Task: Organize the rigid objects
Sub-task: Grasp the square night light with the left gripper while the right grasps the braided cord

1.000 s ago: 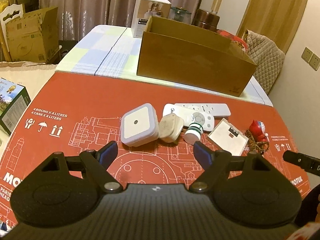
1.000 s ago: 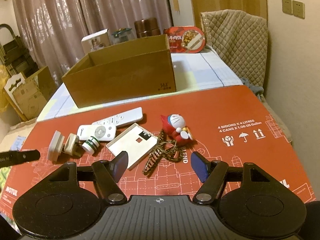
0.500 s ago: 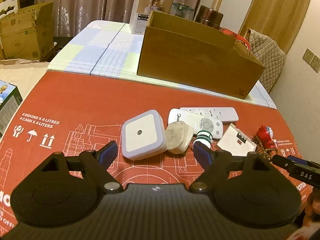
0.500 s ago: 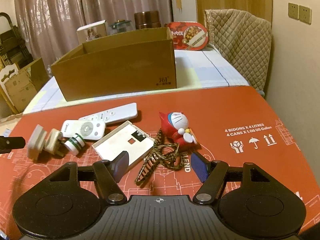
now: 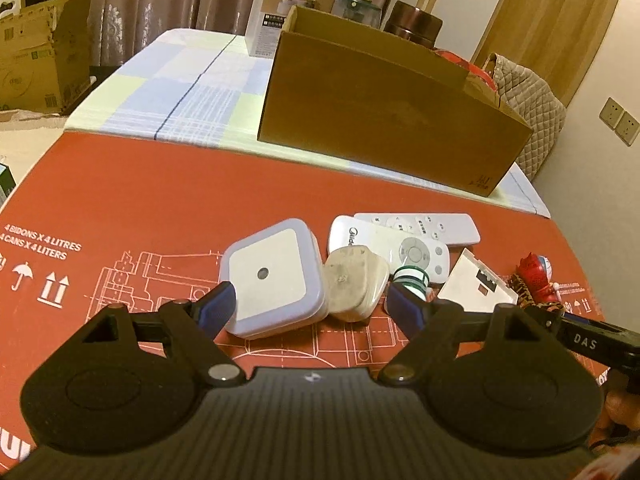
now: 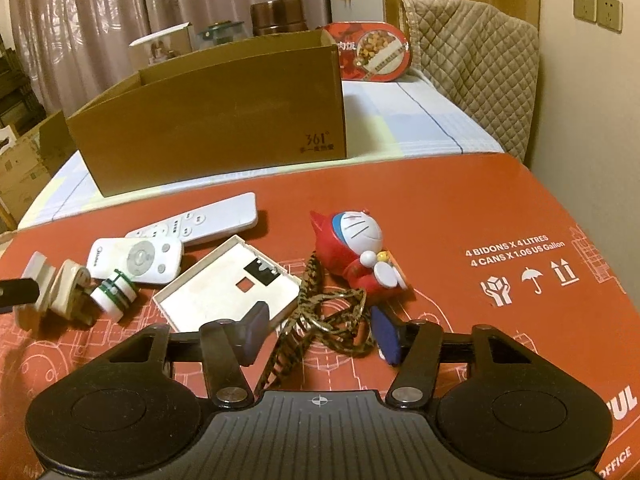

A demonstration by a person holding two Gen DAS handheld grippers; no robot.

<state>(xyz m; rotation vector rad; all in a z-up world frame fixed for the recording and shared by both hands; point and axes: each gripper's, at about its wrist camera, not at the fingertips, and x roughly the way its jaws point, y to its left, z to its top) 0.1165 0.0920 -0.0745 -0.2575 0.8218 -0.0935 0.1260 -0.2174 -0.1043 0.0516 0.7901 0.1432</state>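
Small objects lie on the red mat (image 5: 160, 200): a square white night light (image 5: 272, 276), a beige plug (image 5: 354, 282), a green-ringed white cap (image 5: 410, 280), two white remotes (image 5: 416, 226) and a white flat plate (image 5: 476, 284). My left gripper (image 5: 312, 306) is open, its fingers around the night light and plug. My right gripper (image 6: 322, 332) is open over the leopard lanyard (image 6: 320, 316) of a red Doraemon toy (image 6: 356, 248). The plate (image 6: 228, 280) and remotes (image 6: 196, 220) lie to its left.
An open cardboard box (image 5: 380, 108) (image 6: 208, 112) stands behind the objects on a checked cloth. A white carton (image 5: 288, 8), jars and a red food tin (image 6: 372, 52) stand behind it. A quilted chair back (image 6: 472, 64) is at right.
Both grippers have moved forward and down toward the objects. The left now brackets the night light and plug; the right has come over the lanyard.
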